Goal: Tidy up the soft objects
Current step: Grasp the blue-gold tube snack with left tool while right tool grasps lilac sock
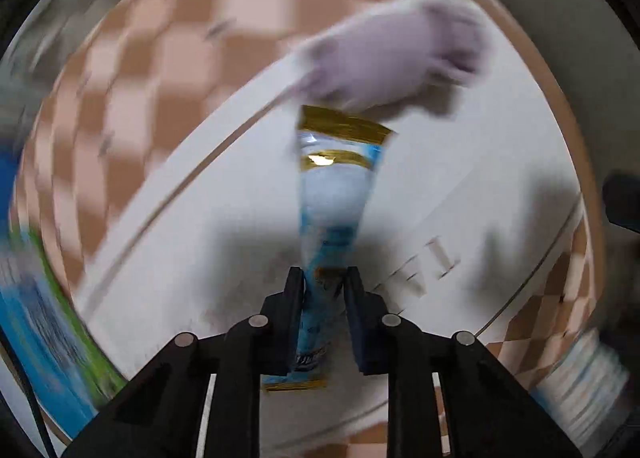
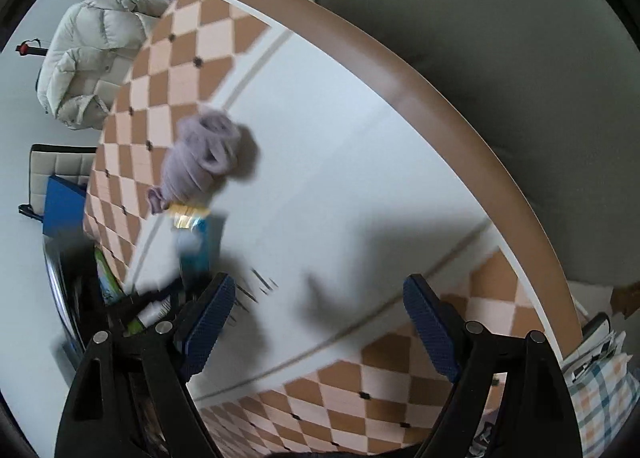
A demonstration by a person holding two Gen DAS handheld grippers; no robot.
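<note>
My left gripper [image 1: 323,282] is shut on a light blue soft packet with gold bands [image 1: 336,194] and holds it above the white round table [image 1: 224,194]. The packet's far end nearly reaches a crumpled lilac cloth [image 1: 400,54] lying on the table. In the right wrist view the same packet [image 2: 194,242] and lilac cloth [image 2: 204,158] show at the left. My right gripper [image 2: 320,294] is open and empty above the white tabletop [image 2: 360,162]. The left view is motion-blurred.
The table has a brown rim [image 2: 400,70] and a peach-and-brown checkered border [image 2: 152,70]. A cream puffer jacket [image 2: 92,54] hangs on a chair beyond the table. A blue-green pack [image 1: 52,322] is at the left edge. A plaid cloth [image 2: 600,390] lies at the right.
</note>
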